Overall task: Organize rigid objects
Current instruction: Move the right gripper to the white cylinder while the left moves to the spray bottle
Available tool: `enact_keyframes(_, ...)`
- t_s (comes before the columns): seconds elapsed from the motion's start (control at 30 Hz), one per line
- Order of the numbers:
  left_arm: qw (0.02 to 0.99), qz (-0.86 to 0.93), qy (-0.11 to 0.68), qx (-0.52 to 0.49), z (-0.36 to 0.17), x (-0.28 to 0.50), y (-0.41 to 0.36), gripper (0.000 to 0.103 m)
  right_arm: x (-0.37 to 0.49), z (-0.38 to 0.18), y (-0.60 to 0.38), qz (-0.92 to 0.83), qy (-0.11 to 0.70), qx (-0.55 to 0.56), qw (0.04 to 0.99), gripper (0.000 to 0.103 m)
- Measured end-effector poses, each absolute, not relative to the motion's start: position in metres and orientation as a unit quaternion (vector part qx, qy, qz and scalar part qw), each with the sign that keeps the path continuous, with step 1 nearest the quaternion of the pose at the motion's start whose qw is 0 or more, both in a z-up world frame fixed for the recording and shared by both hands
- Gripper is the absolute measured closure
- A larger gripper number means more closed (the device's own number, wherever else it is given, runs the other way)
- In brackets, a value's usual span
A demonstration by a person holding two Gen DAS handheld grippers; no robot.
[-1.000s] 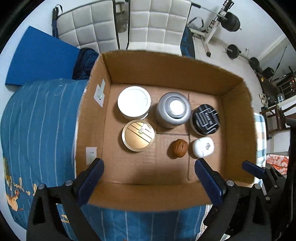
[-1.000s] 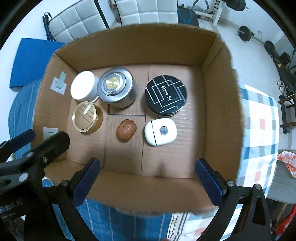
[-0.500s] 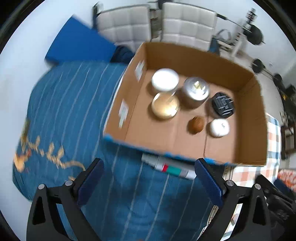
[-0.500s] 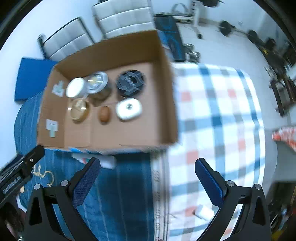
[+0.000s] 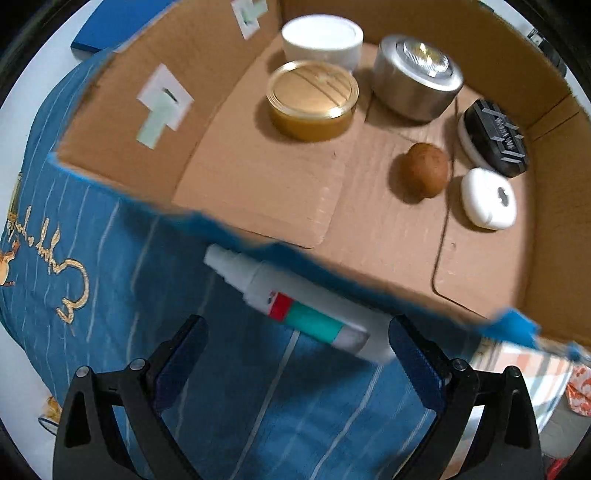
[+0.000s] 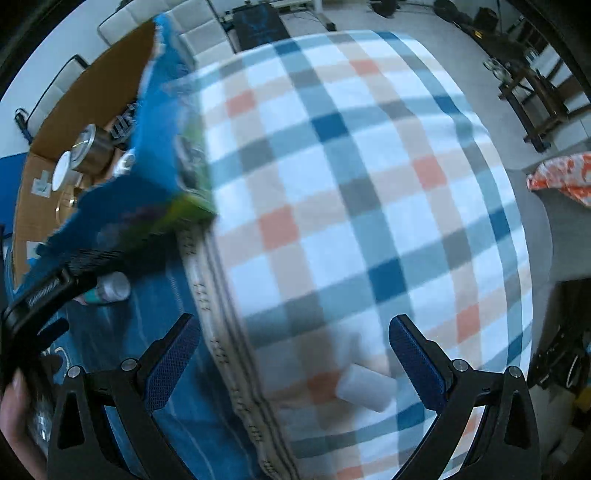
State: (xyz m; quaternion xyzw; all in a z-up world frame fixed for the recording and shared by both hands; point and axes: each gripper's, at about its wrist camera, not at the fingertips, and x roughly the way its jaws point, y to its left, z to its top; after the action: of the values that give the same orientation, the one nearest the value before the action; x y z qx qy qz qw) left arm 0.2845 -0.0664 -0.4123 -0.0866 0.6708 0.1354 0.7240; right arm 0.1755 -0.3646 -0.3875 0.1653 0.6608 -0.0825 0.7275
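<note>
My left gripper (image 5: pixel 295 354) is open and empty, low over a white tube (image 5: pixel 295 302) with a red and green label that lies on the blue bedspread (image 5: pixel 110 258) against the near wall of the cardboard box (image 5: pixel 258 192). In the box sit a white jar (image 5: pixel 321 38), a gold tin (image 5: pixel 312 99), a silver tin (image 5: pixel 417 85), a black tin (image 5: pixel 493 136), a brown nut (image 5: pixel 424 173) and a white case (image 5: pixel 487 199). My right gripper (image 6: pixel 295 354) is open and empty, above a small white cylinder (image 6: pixel 364 387) lying on the checked blanket (image 6: pixel 351 184).
The box corner (image 6: pixel 162 122) and the left gripper's body (image 6: pixel 44 291) show at the left of the right wrist view. Chairs (image 6: pixel 207 33) stand behind the box. The floor and dark furniture (image 6: pixel 535 96) lie beyond the bed at right.
Both grippers dropped low and closer to the bed. The left one moved in over the tube by the box. The right one swung right over the checked blanket toward the white cylinder.
</note>
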Motion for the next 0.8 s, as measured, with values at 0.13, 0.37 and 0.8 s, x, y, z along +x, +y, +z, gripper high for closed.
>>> enact_keyframes(0.13,0.721,0.148,0.672,-0.074,-0.428,0.291,-0.071,0.003,0.157,-0.394,-0.385,-0.101,0.665,0.166,0.721,0.000)
enact_keyframes(0.37,0.705,0.152,0.692,-0.034,-0.444,0.270,-0.061,0.003,0.129,-0.405,-0.415,-0.125,0.681,0.170,0.701,0.000)
enact_keyframes(0.8,0.688,0.123,0.714,-0.041,-0.447,0.244,-0.025,0.036,0.104,-0.457,-0.374,-0.032,0.751,0.046,0.658,0.002)
